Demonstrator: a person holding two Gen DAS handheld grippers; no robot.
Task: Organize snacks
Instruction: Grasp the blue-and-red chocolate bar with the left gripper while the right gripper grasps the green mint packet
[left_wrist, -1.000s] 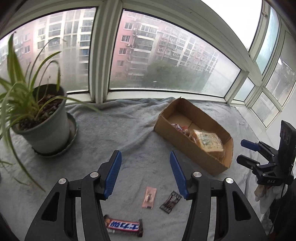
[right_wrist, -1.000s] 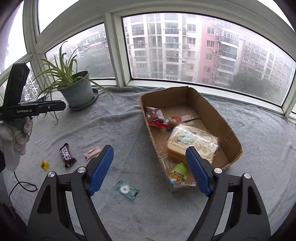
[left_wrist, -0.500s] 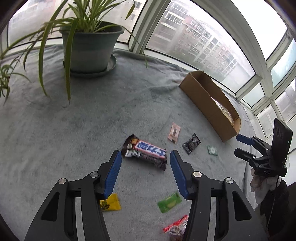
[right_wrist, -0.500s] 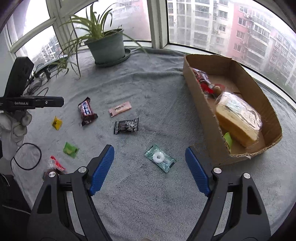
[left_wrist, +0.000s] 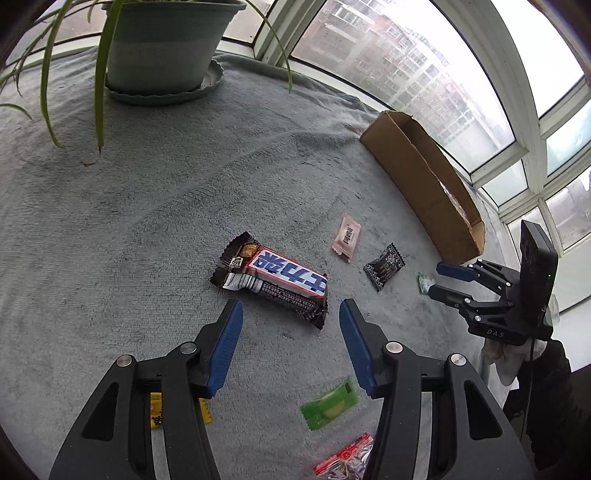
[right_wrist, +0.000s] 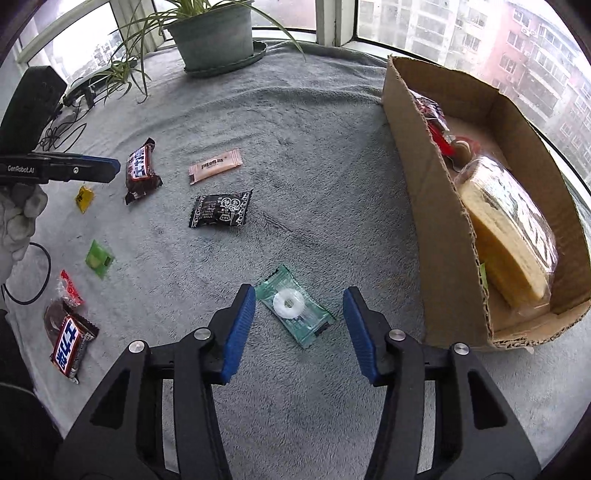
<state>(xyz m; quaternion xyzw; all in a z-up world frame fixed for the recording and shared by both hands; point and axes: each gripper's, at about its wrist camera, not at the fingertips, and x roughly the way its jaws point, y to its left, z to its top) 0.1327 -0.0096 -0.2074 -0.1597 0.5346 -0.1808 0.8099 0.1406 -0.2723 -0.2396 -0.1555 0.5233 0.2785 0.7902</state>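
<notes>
My left gripper (left_wrist: 290, 314) is open and empty, just short of a brown chocolate bar (left_wrist: 271, 275) lying on the grey cloth; the bar also shows in the right wrist view (right_wrist: 140, 171). My right gripper (right_wrist: 299, 302) is open and empty, its jaws either side of a clear green mint packet (right_wrist: 295, 306). The cardboard box (right_wrist: 439, 206) at right holds a wrapped bread loaf (right_wrist: 509, 229) and red snack packs (right_wrist: 436, 125). Loose on the cloth are a pink sachet (right_wrist: 216, 166), a black packet (right_wrist: 221, 210), a green candy (right_wrist: 99, 257) and a yellow candy (right_wrist: 84, 198).
A potted spider plant (right_wrist: 214, 33) on a saucer stands at the back by the windows. A second chocolate bar (right_wrist: 70, 345) and a red packet (right_wrist: 70, 290) lie at the left edge. Black cables (right_wrist: 62, 129) trail at far left.
Both grippers have dropped lower and closer to the cloth. The left one has closed in on the chocolate bar, the right one on the mint packet. Both stay open.
</notes>
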